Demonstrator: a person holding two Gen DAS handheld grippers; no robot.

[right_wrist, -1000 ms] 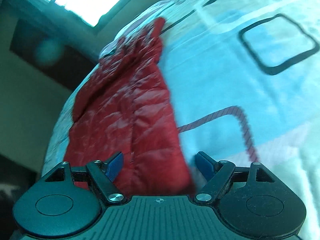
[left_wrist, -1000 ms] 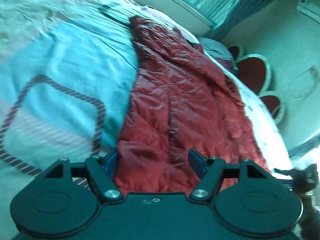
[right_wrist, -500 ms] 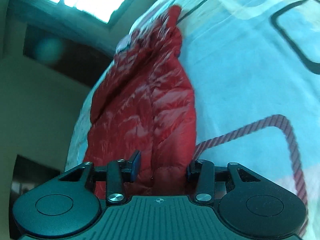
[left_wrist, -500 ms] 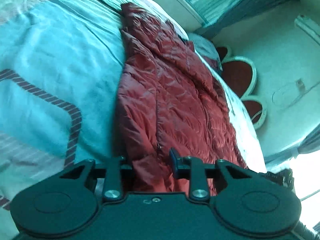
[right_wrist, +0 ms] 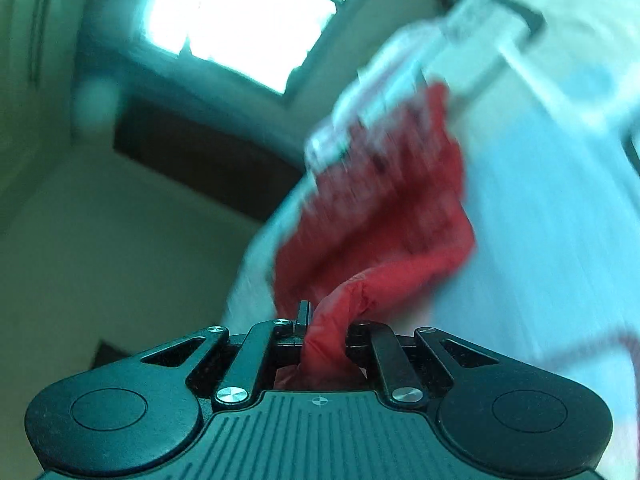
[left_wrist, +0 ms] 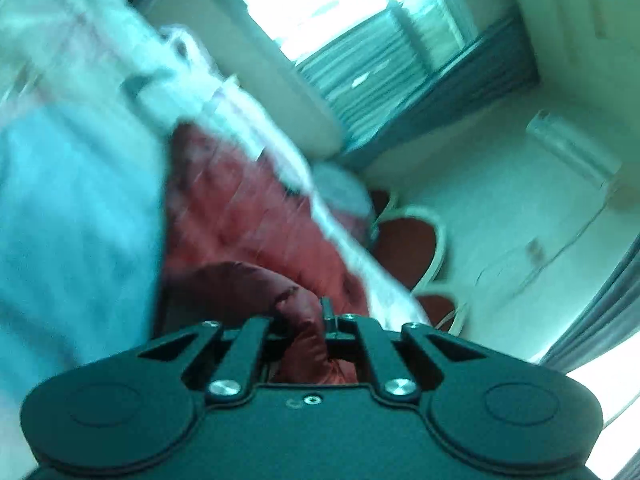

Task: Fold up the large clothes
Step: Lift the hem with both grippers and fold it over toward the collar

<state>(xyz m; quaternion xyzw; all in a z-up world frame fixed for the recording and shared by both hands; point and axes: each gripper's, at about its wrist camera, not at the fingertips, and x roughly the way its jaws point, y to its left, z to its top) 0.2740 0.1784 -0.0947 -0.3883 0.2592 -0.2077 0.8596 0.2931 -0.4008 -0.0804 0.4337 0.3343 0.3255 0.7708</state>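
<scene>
A red quilted puffer jacket (left_wrist: 240, 224) lies along the bed's edge; it also shows in the right wrist view (right_wrist: 392, 208). My left gripper (left_wrist: 308, 320) is shut on a bunched hem of the jacket and holds it lifted off the bed. My right gripper (right_wrist: 324, 320) is shut on another bunch of the jacket's hem, also lifted. Both views are motion-blurred. The lifted near end curls over the part that lies flat.
The bed has a light blue and white cover (left_wrist: 72, 208) beside the jacket. A bright window with curtains (left_wrist: 360, 40) is at the far end. Red heart-shaped cushions (left_wrist: 408, 240) sit against the wall past the bed's edge. A dark panel (right_wrist: 192, 160) stands under the window.
Both grippers have closed on the jacket's near hem and lifted it up and forward. The cameras now tilt upward toward the window and walls.
</scene>
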